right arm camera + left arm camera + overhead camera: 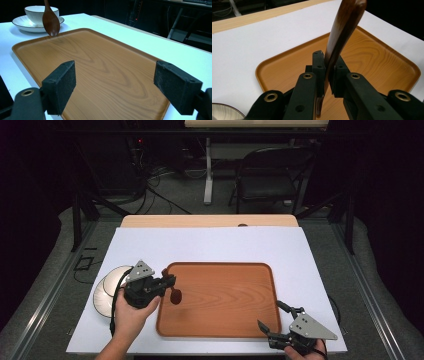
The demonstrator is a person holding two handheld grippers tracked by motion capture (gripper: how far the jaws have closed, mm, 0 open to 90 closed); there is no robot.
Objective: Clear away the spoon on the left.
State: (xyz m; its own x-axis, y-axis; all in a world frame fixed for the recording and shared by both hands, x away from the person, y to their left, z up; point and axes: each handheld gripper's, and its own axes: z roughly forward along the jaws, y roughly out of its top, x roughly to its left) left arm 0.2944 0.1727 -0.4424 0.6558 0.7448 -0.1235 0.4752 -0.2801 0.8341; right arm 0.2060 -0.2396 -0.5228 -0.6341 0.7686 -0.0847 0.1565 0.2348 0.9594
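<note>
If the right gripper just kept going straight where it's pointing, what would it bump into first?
Probably the wooden tray. The right gripper has its jaws open and points low across it, so it would likely slide onto the tray's near edge first. The spoon and bowl lie beyond, though depth is hard to judge.

Two handheld grippers: the left gripper (167,282) and right gripper (272,317) have matte black bodies, brass-ringed screw holes, rough black rectangular pads (62,85), grey triangular top plates and black cables.

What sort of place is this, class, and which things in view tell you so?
Probably a recording lab or studio, not a home: a work table under a white sheet, dark surroundings with trailing floor cables, and a folding chair beside a desk leg.
</note>
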